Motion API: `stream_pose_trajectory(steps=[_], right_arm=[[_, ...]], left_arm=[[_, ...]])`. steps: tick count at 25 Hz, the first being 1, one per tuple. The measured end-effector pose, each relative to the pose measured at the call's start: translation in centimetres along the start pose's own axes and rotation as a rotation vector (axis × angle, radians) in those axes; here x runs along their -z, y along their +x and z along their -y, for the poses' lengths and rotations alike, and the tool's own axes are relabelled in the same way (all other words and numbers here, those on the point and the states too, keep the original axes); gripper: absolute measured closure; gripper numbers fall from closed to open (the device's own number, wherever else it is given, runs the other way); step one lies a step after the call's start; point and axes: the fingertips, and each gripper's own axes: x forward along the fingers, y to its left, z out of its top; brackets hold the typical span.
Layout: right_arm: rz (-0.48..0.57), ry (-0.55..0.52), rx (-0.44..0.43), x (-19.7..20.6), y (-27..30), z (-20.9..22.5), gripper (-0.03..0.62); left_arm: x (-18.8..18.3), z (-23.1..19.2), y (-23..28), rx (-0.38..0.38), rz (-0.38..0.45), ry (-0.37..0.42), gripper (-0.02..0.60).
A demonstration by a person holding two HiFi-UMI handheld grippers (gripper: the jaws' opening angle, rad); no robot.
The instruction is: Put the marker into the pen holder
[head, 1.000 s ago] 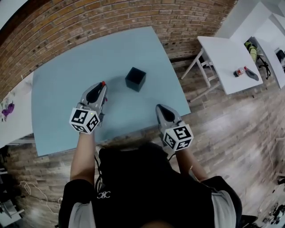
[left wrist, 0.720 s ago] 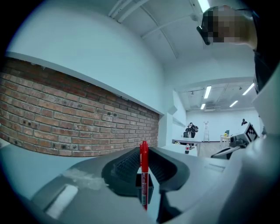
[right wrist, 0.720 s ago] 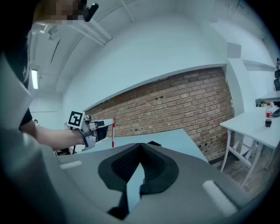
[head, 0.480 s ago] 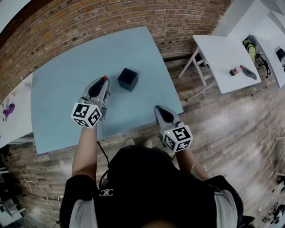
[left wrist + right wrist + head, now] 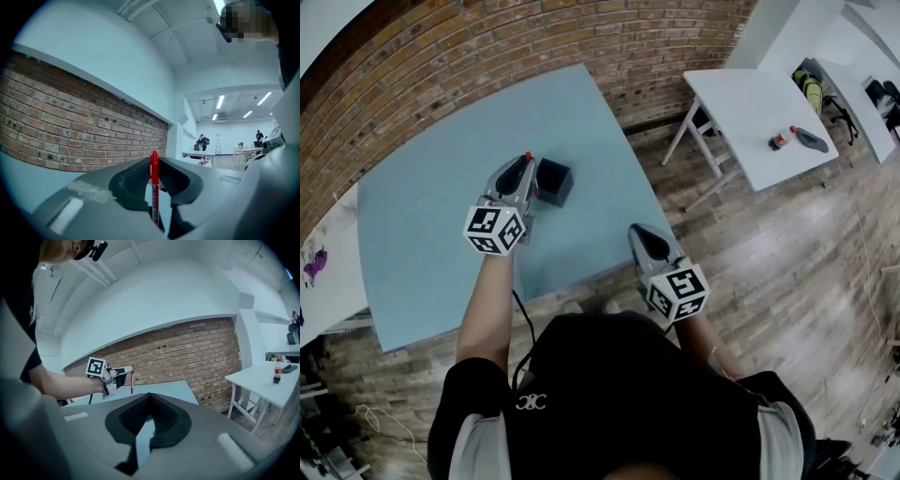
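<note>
- The marker [image 5: 153, 187] was a slim red pen with a red cap. It stood upright in the air over the light-blue tabletop [image 5: 441, 197], cap uppermost.
- It looked light and stiff, with a smooth plastic barrel. Such a thing would probably weigh almost nothing in a grip, but it could swivel or slide between two pads if knocked against a rim.
- The best hold was judged to be on the barrel below the cap, leaving the lower end free to enter the holder. The grip seen here seemed to do that.
- The left hand-held gripper [image 5: 523, 169] had its jaws closed on the marker, partly apart and pressing the barrel from both sides. The cap rose just above the jaw tips, and the right gripper view showed the rest of the barrel hanging below them.
- The pen holder [image 5: 553, 182], a dark square box open at the top, sat on the tabletop just beside the left jaw tips. The marker appeared to be at the holder's near-left edge, not yet over the opening, though the head view left that uncertain.
- The right hand-held gripper [image 5: 643, 236] hung well apart, off the tabletop's near edge. Its jaw tips were drawn together with nothing between them.
- A brick wall [image 5: 534, 37] ran behind the tabletop.
</note>
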Motion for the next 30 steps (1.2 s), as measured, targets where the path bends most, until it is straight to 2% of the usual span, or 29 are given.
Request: stream_pose_trajectory(steps=[7,13,23,30], right_arm=[[-0.015,0.028,0.089,0.6,-2.1,3.2,0.588],[-0.027,0.031,0.133,1.0,-3.3,4.9,0.588],[-0.061,0.027,0.127,2.3,-3.4,4.7,0.588],[-0.058,0.038,0.148,2.5,-3.7,4.8,0.588]], left_arm=[[2.0,-0.6,4.2,-0.006,-0.038,0.027,0.52],[5.2,-1.6,6.3,-0.017,-0.13,0.042,0.52],[10.6,-1.3,7.5,0.019,-0.332,0.179,0.52],[12.2,-1.0,7.7,0.03,-0.402,0.21,0.517]])
